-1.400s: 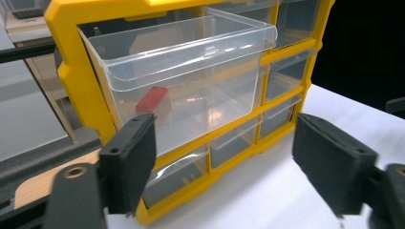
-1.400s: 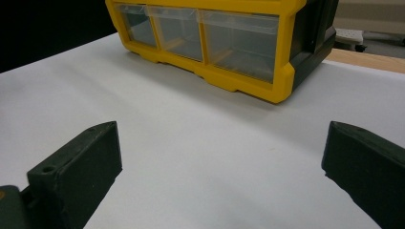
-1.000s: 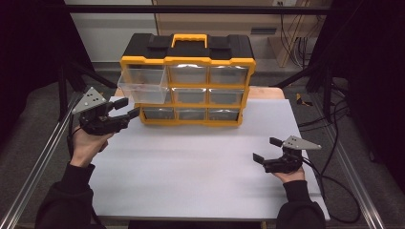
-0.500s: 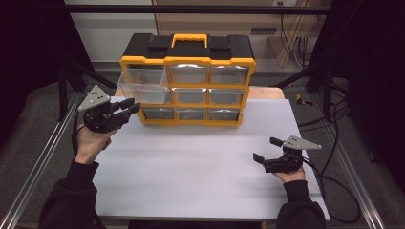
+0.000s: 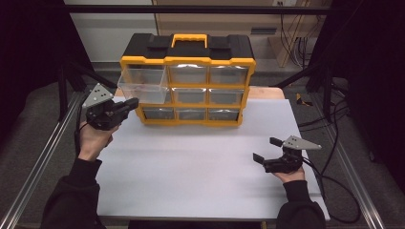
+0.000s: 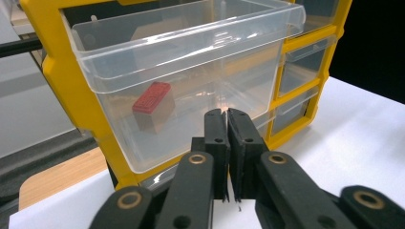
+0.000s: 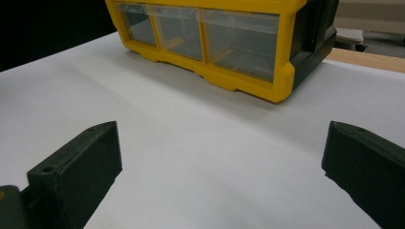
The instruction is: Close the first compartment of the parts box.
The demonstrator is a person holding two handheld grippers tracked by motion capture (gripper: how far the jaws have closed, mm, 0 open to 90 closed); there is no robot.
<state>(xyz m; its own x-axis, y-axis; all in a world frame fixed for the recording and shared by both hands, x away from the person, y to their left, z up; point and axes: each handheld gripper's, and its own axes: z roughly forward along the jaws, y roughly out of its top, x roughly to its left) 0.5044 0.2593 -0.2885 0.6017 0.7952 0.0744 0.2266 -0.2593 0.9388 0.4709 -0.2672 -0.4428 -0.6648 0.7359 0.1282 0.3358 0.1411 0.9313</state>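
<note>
The organiser point(image 5: 187, 81) has a yellow frame, a black top and a yellow carrying handle point(image 5: 189, 37), and its drawers are clear plastic. In the pulled-out clear drawer point(image 6: 181, 71) at the organiser's upper left lies a small block point(image 6: 153, 106) with a red, patterned top and tan sides. The organiser stands on a white tabletop point(image 5: 200, 162), and both grippers in front of it are black with grey plates.

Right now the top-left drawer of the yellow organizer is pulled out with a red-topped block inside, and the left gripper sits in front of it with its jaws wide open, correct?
Not quite. The left gripper is shut, jaws pressed together with nothing between them, as the left gripper view shows. The rest holds: the top-left drawer of the yellow organizer is pulled out, with the red-topped block inside.
</note>
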